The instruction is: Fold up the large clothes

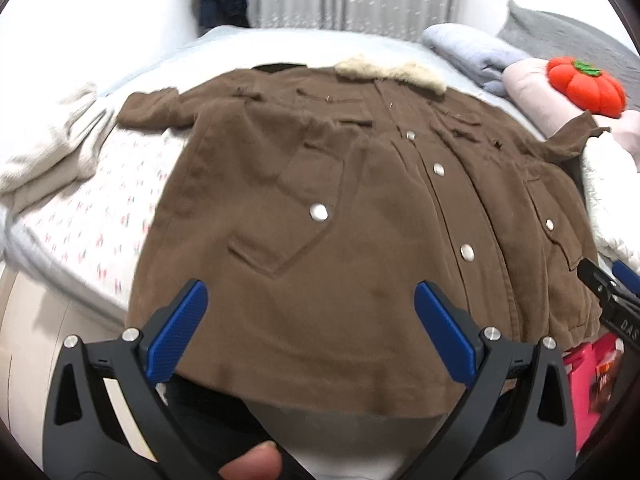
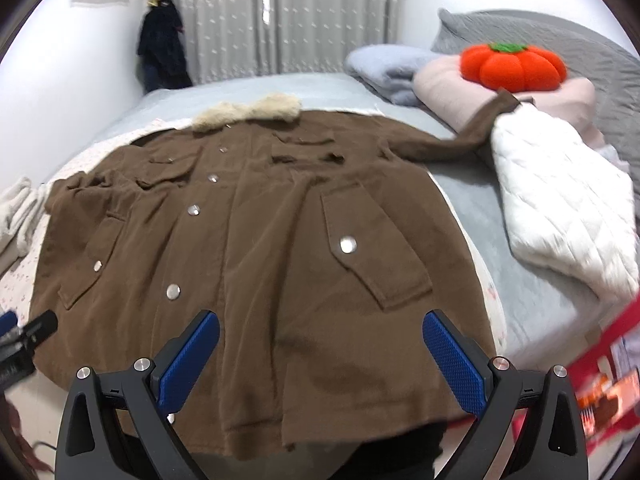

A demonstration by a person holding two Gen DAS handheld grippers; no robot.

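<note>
A large brown coat (image 1: 320, 184) (image 2: 256, 248) with a cream fur collar (image 1: 394, 70) (image 2: 248, 114) and silver snap buttons lies spread face up on the bed, both sleeves stretched out sideways. Its hem hangs over the near bed edge. My left gripper (image 1: 310, 300) hovers open above the hem on the coat's left half, nothing between its blue pads. My right gripper (image 2: 320, 332) hovers open above the hem on the right half, also empty. The right gripper's tip (image 1: 612, 292) shows at the left wrist view's right edge.
The bed (image 2: 472, 184) carries a white quilted garment (image 2: 560, 208), a pink pillow (image 2: 448, 80) with an orange pumpkin cushion (image 2: 512, 66), a folded blue-grey blanket (image 2: 384, 68) and a cream garment (image 1: 52, 144) at left. A pink-red box (image 1: 596, 372) sits at lower right. Curtains hang behind.
</note>
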